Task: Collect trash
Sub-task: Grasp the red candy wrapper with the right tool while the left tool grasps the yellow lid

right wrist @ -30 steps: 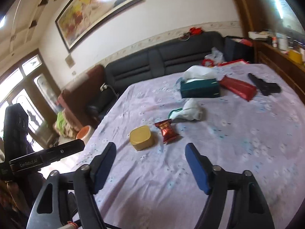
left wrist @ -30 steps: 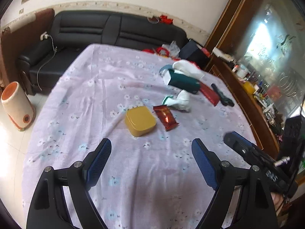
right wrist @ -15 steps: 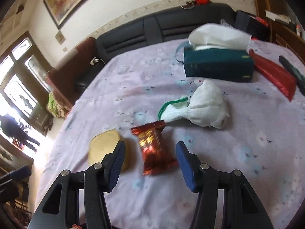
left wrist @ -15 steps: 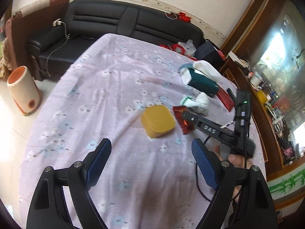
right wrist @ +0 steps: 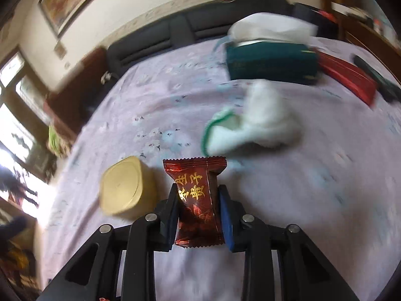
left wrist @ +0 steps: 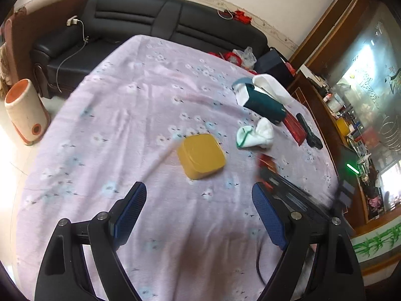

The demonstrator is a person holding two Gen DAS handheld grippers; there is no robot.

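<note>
In the right wrist view, a yellow box (right wrist: 125,185) sits at lower left on the lilac flowered tablecloth (right wrist: 325,188). Just right of it, at lower centre, the right gripper (right wrist: 198,210) has just been closing, and its blue pads now press both sides of the red snack wrapper (right wrist: 198,200), which lies flat on the cloth. Up and to the right lies a crumpled white sock (right wrist: 255,123), with a green tissue box (right wrist: 270,62) in the upper right.

In the left wrist view, the left gripper (left wrist: 200,210) hovers at the bottom with its jaws wide apart, gripping nothing; the yellow box (left wrist: 200,156) sits just beyond them.
</note>
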